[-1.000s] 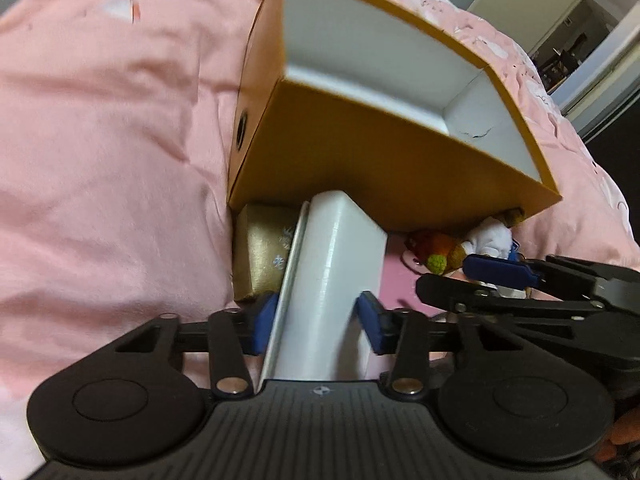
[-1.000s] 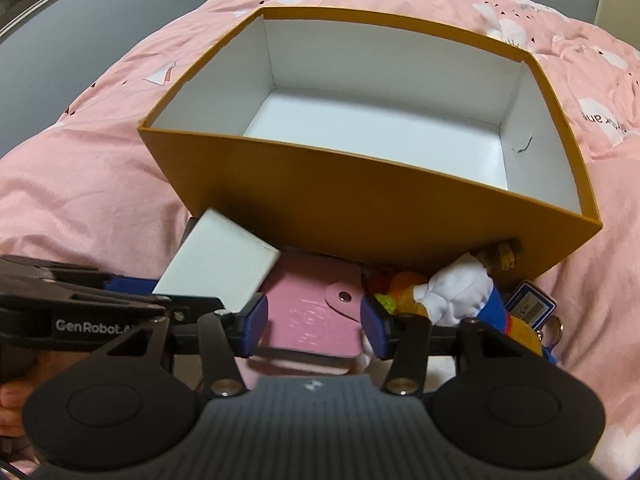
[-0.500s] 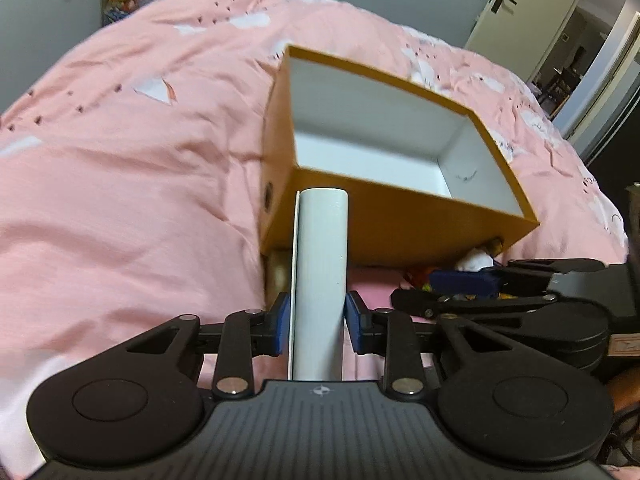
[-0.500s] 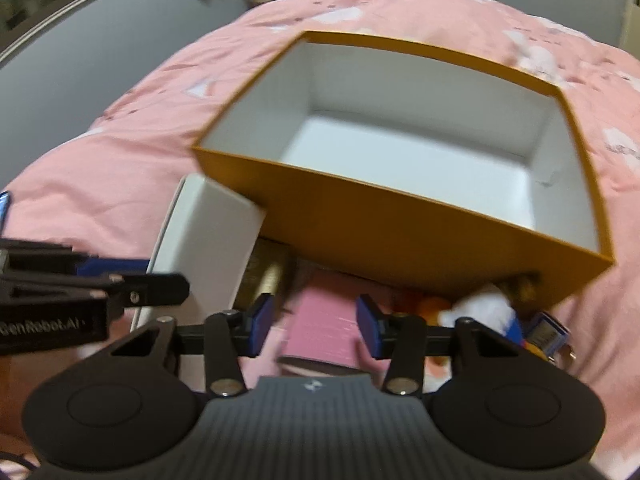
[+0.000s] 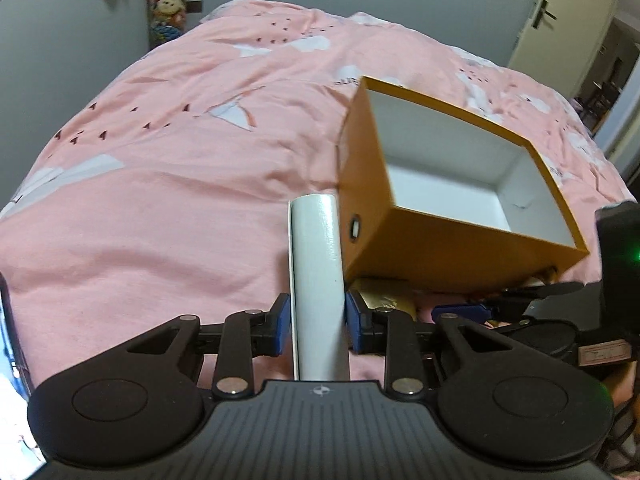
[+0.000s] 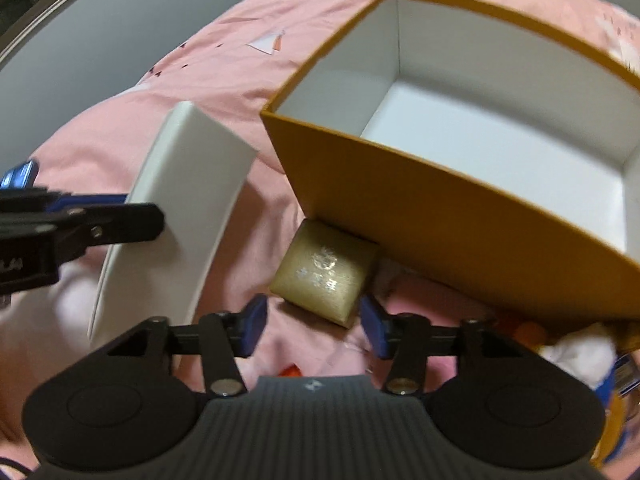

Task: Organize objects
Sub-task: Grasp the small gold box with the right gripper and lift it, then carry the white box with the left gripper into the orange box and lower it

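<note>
My left gripper (image 5: 316, 326) is shut on a flat white box (image 5: 318, 280), held on edge above the pink bed, left of the open orange box (image 5: 424, 244). The white box (image 6: 176, 216) and left gripper (image 6: 80, 226) also show in the right wrist view. The orange box (image 6: 440, 216) has a white, empty inside. My right gripper (image 6: 312, 326) is open, its fingertips on either side of a small gold box (image 6: 326, 278) that lies against the orange box's near wall.
A pink wallet (image 6: 316, 354), a white and orange plush toy (image 6: 576, 350) and a blue key tag (image 6: 624, 368) lie by the orange box's front. The pink bedspread (image 5: 160, 200) spreads left. Grey wall and door stand behind.
My left gripper has lifted the white box up and back, left of the orange box. My right gripper has swung left from the pink wallet to the gold box.
</note>
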{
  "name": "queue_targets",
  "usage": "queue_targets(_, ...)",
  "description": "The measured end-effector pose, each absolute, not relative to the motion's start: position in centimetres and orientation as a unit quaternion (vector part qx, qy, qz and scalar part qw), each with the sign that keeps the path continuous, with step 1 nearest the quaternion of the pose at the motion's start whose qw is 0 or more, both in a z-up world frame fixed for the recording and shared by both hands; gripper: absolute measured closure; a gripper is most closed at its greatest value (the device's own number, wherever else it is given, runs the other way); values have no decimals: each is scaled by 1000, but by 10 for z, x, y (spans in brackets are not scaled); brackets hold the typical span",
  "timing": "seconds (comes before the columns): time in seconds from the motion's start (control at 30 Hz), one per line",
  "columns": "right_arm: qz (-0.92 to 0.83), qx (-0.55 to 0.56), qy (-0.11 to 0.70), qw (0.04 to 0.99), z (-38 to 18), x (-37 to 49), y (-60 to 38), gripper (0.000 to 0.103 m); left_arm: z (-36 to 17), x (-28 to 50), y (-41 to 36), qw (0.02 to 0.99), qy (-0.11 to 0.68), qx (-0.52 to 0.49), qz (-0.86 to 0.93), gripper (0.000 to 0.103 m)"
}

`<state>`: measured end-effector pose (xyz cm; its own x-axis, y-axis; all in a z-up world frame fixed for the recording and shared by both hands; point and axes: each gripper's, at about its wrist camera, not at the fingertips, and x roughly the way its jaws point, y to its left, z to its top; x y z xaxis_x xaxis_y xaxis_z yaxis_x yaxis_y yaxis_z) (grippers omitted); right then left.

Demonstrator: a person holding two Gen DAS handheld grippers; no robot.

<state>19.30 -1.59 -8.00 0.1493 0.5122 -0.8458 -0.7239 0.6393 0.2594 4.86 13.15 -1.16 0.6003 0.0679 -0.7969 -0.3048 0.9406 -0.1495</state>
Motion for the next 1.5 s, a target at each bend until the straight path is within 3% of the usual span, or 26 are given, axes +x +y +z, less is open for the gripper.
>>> queue_targets(0.17, 387, -114, 517, 755, -96, 191, 7, 34, -17, 52, 139, 881, 438, -145, 106, 70)
queue_targets(0.53, 368, -99, 525, 761, -106, 194, 8, 37, -18, 52, 136, 882, 436, -147, 97, 71)
queue_targets(0.93, 395, -36, 473, 787, -36, 177, -45, 40, 17, 42, 122, 901, 402, -145, 80, 71)
queue_targets(1.13, 419, -13, 408, 811, 15, 165, -80, 40, 56, 46, 102, 925, 356, -129, 40, 71)
queue_targets(1.5, 361, 4, 309, 880, 83, 206, -116, 40, 91, 138, 81, 945, 313, -99, 1, 71)
